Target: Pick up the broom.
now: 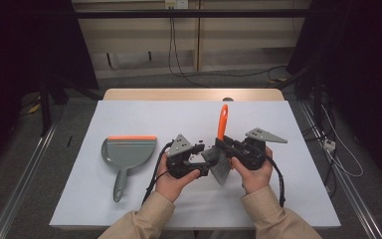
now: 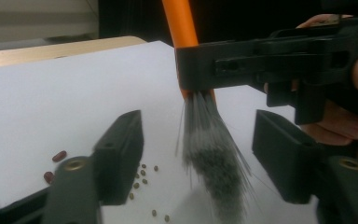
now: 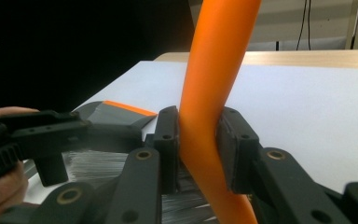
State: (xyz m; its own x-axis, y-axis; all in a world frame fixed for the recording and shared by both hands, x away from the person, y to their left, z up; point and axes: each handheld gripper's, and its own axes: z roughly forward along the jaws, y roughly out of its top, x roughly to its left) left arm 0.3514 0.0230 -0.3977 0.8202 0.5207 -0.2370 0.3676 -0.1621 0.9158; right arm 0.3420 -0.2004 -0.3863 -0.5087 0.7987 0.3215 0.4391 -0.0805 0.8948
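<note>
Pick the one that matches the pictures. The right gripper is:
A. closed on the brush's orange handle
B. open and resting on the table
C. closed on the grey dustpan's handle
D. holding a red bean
A: in the right gripper view the right gripper has its jaws pressed on both sides of the brush's orange handle, while the dustpan lies apart on the table, untouched.
</note>
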